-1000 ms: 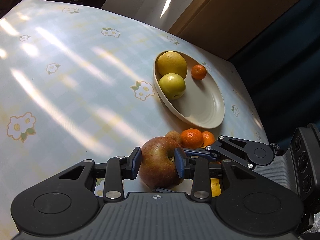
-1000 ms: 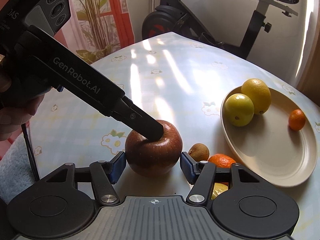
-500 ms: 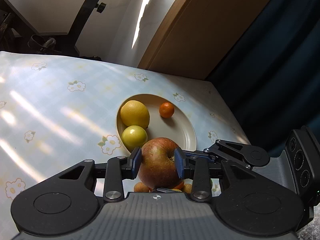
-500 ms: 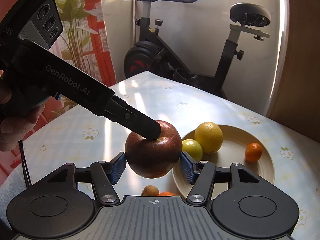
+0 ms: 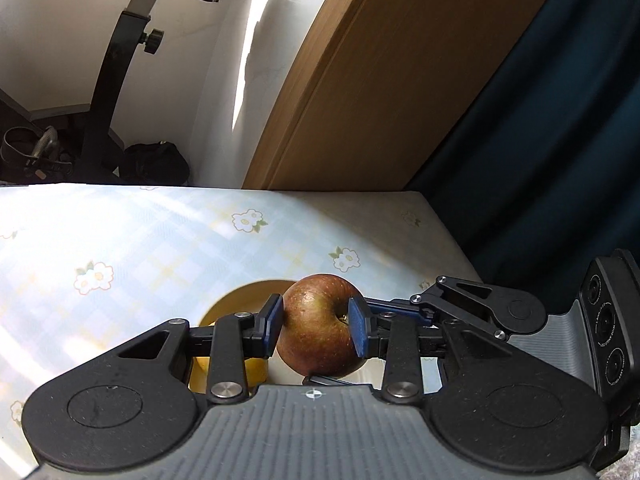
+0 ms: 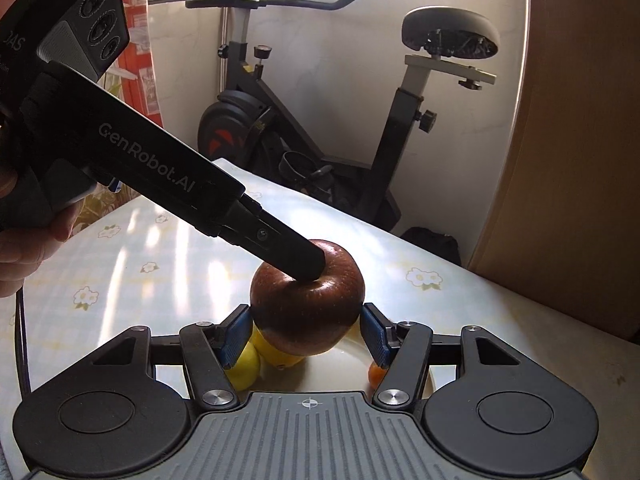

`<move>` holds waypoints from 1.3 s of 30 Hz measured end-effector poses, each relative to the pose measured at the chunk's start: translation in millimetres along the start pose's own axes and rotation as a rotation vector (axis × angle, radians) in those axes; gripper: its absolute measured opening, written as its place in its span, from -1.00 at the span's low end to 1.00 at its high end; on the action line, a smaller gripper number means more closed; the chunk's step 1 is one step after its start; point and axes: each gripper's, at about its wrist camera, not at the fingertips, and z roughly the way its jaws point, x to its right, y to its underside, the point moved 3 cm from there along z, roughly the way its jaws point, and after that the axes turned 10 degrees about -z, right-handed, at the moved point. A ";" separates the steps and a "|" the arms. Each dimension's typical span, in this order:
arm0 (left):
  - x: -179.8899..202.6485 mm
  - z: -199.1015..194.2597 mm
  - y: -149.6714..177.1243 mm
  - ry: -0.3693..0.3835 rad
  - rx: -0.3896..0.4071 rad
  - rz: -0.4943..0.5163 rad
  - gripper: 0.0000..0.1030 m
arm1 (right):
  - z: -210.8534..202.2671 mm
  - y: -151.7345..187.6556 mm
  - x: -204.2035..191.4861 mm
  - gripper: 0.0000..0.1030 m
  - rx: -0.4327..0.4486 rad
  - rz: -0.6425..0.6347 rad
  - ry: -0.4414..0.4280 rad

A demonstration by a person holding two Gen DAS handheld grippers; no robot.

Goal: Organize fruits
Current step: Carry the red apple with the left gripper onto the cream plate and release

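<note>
A reddish-brown apple (image 5: 320, 324) (image 6: 308, 312) hangs in the air over the beige plate (image 5: 228, 300) (image 6: 350, 345). My left gripper (image 5: 316, 328) is shut on it, one pad at the stem hollow and one underneath. My right gripper (image 6: 306, 332) is shut on its sides, and one of its fingers (image 5: 400, 303) shows behind the apple. On the plate below lie a yellow citrus fruit (image 6: 280, 354) (image 5: 256, 372), a yellow-green apple (image 6: 244, 368) and a small mandarin (image 6: 376, 374), all mostly hidden by the grippers.
The table (image 5: 120, 240) has a pale flowered cloth; its far edge and right corner are close behind the plate. Beyond it stand an exercise bike (image 6: 320, 140), a wooden panel (image 5: 380, 80) and a dark blue curtain (image 5: 540, 120). A hand (image 6: 24, 248) holds the left gripper.
Both grippers have lifted the apple off the table beside the plate and carried it up and over the plate. The loose fruits on the table have dropped out of view.
</note>
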 end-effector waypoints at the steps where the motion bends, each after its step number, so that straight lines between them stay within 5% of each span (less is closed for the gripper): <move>1: -2.8 9.0 -4.5 -0.001 -0.008 -0.005 -0.28 | 5.9 2.0 4.7 0.07 -0.007 0.000 -0.003; 19: -39.6 66.2 -9.9 -0.029 -0.082 -0.078 -0.29 | 63.2 33.8 16.1 0.07 -0.064 -0.018 -0.036; 39: -28.1 24.4 -8.1 -0.084 -0.001 -0.057 -0.30 | 43.9 29.8 8.8 0.23 -0.062 -0.014 0.056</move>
